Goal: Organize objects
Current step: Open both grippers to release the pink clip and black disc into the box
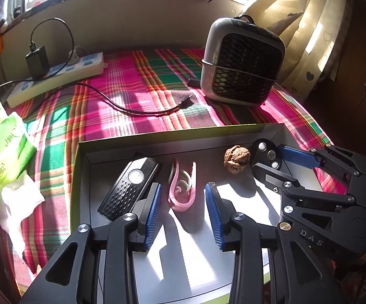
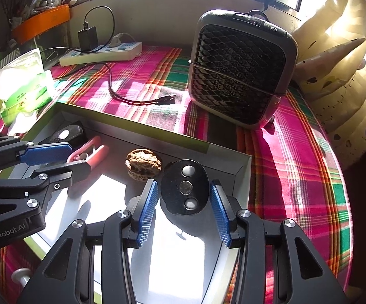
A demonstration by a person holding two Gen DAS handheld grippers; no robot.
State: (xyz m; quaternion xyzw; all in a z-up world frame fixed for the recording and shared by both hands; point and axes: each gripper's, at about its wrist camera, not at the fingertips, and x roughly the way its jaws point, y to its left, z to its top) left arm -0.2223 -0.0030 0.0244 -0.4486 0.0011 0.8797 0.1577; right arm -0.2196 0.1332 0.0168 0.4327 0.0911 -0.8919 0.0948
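Note:
A shallow grey box (image 1: 86, 157) (image 2: 243, 174) with a green rim lies on the plaid cloth. Inside it lie a black rectangular device (image 1: 131, 187) (image 2: 67, 134), a pink clip (image 1: 183, 190) (image 2: 89, 152), a walnut (image 1: 236, 160) (image 2: 143, 164) and a black oval disc (image 1: 265, 155) (image 2: 183, 190) with three silver buttons. My left gripper (image 1: 183, 214) (image 2: 74, 160) is open, and the pink clip lies between its tips, clear of the blue pads. The right gripper (image 2: 183, 214) (image 1: 276, 166) is open around the oval disc, with a thin gap on each side.
A grey fan heater (image 1: 243, 63) (image 2: 238, 76) stands behind the box. Also on the cloth are a white power strip (image 1: 56, 78) (image 2: 102, 53) with a black adapter, and a loose black cable (image 1: 132, 106). A green tissue pack (image 1: 3, 152) sits left. Curtains (image 2: 347, 76) hang right.

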